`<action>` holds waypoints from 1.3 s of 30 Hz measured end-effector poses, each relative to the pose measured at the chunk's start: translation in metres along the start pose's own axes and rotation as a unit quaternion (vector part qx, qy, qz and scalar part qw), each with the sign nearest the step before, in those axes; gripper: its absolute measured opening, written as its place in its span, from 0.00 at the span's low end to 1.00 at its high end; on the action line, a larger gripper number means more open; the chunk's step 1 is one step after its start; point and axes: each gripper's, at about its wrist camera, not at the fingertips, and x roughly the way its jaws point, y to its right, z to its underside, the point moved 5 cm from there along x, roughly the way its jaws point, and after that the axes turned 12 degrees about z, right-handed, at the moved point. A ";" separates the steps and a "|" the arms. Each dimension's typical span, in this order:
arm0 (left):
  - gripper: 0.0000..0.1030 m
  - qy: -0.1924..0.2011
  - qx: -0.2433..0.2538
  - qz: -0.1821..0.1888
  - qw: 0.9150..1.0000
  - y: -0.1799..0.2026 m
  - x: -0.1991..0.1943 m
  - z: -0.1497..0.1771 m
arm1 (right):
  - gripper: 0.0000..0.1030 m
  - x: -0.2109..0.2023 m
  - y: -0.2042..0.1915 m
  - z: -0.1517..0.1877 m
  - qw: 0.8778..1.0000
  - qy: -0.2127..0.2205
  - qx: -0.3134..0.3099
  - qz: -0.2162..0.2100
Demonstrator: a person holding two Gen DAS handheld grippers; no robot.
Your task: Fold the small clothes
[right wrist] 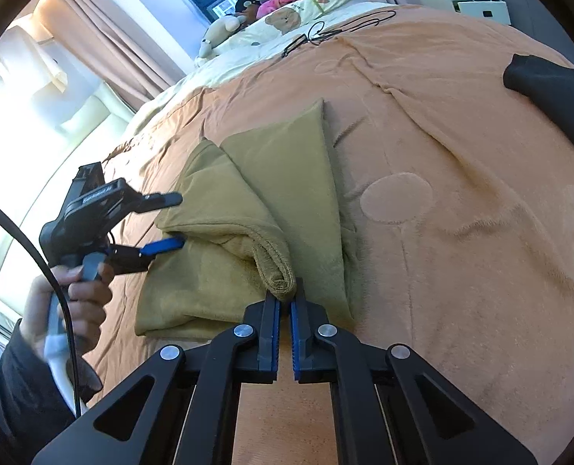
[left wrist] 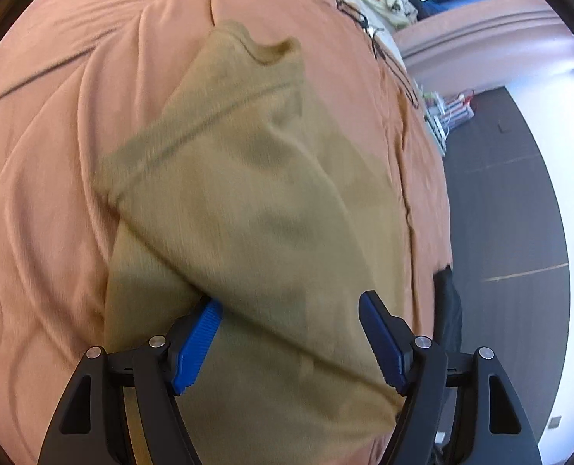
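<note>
Covering most of both views, an orange blanket lies spread over a bed, creased and stamped with faint round shapes. On it rests the olive garment, partly folded: one flap is turned diagonally across the rest, and a rolled hem edge points toward the near side. A black cloth lies well apart from it at the far right of the right wrist view, and a thin black cable trails across the blanket's far end, near a cream quilt with plush toys.

The right gripper is clenched on the garment's rolled hem, its blue pads nearly together with the fabric nipped at their tips. The left gripper, held in a person's hand with a dark sleeve, stands released at the garment's left edge: its jaws are spread wide, one finger under a raised fold and the other above the cloth.
</note>
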 end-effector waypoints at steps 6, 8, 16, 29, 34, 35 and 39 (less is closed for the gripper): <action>0.49 0.028 0.020 -0.026 0.999 -0.005 0.001 -0.019 | 0.01 0.002 0.010 0.005 1.000 -0.004 0.009 -0.003; 0.28 0.030 0.027 -0.038 0.998 -0.005 -0.001 -0.022 | 0.01 0.001 0.012 0.007 1.000 -0.006 0.012 -0.005; 0.12 0.047 0.081 -0.021 0.995 0.036 -0.010 -0.042 | 0.01 -0.004 0.014 0.007 1.000 -0.006 0.019 -0.024; 0.10 0.022 0.149 -0.020 0.988 0.106 0.025 -0.073 | 0.00 0.000 0.016 0.016 0.997 -0.020 0.050 -0.061; 0.10 0.002 0.166 -0.032 0.986 0.118 0.060 -0.079 | 0.00 0.005 0.026 0.016 0.995 -0.020 0.066 -0.066; 0.10 -0.002 0.168 -0.034 0.985 0.119 0.066 -0.080 | 0.00 0.006 0.027 0.016 0.995 -0.020 0.068 -0.067; 0.10 -0.019 0.178 -0.040 0.983 0.122 0.094 -0.083 | 0.00 0.009 0.030 0.016 0.995 -0.019 0.068 -0.073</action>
